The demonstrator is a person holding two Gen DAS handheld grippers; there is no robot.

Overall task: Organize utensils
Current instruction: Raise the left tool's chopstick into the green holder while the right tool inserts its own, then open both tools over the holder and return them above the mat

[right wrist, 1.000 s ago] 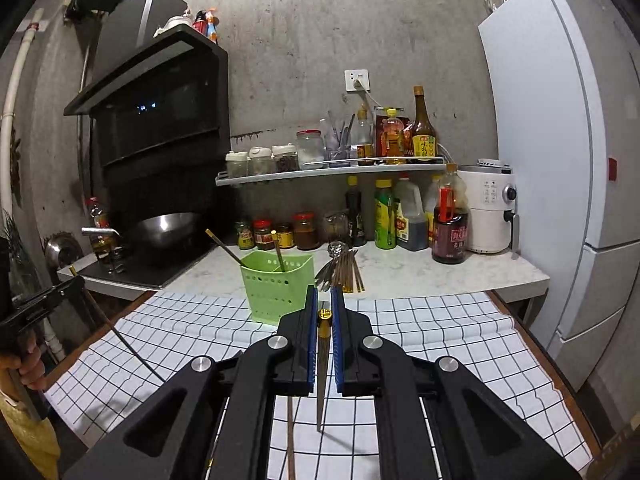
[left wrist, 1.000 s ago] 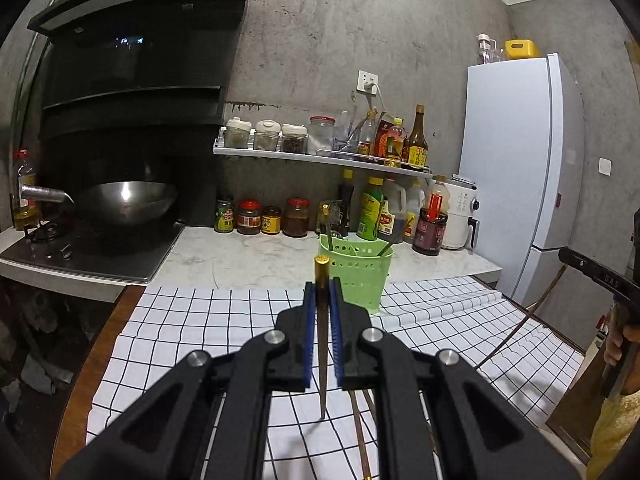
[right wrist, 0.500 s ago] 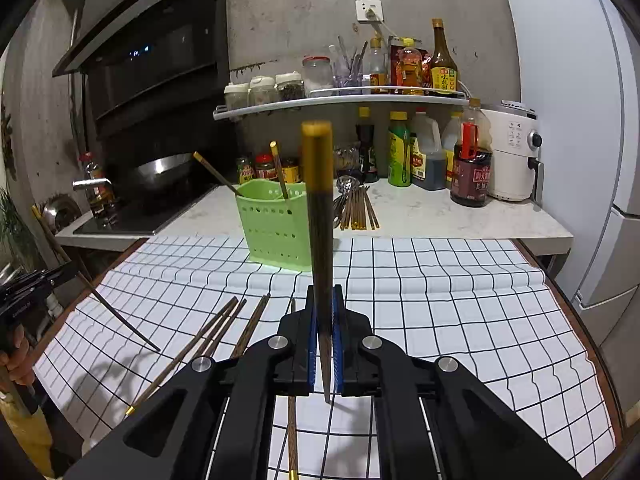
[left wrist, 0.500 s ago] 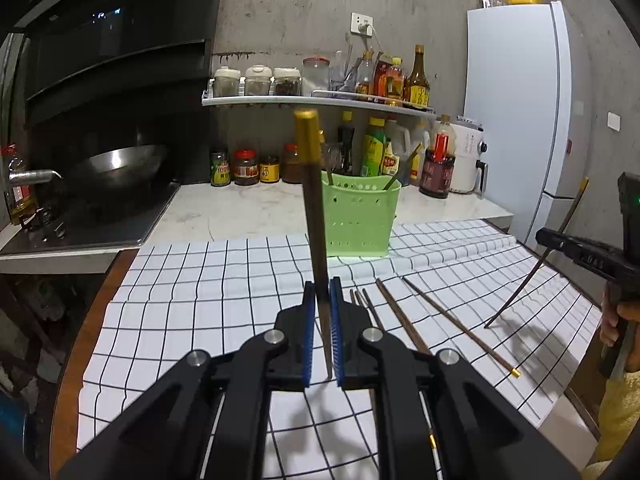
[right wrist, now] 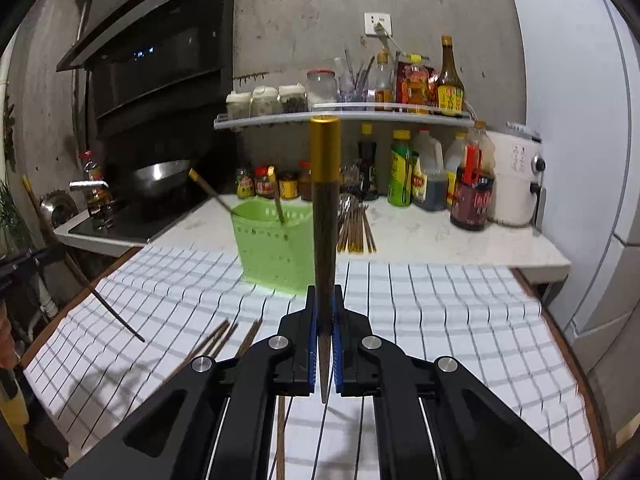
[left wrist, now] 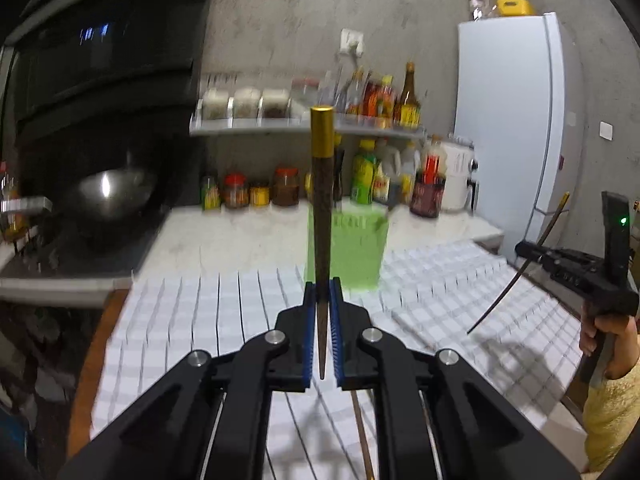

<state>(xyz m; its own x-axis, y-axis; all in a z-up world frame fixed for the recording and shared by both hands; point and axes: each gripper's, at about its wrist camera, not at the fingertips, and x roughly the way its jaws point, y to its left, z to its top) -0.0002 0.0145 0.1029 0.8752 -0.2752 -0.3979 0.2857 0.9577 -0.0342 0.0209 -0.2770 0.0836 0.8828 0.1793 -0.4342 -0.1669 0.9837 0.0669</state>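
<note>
**Gripping one chopstick in each gripper**

Left gripper (left wrist: 322, 312) is closed on a gold-capped chopstick (left wrist: 322, 208), held upright between the pads. Right gripper (right wrist: 325, 312) is likewise clamped on its chopstick (right wrist: 325, 216). The green basket (right wrist: 272, 248) stands beyond both.

wok (right wrist: 160, 178) on stove | fridge (left wrist: 516, 128) | sauce bottles (right wrist: 450, 80) on shelf

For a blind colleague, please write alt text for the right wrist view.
The right gripper holds a gold-capped dark chopstick upright before a green utensil basket on a checked cloth. More chopsticks lie on it at left.
</note>
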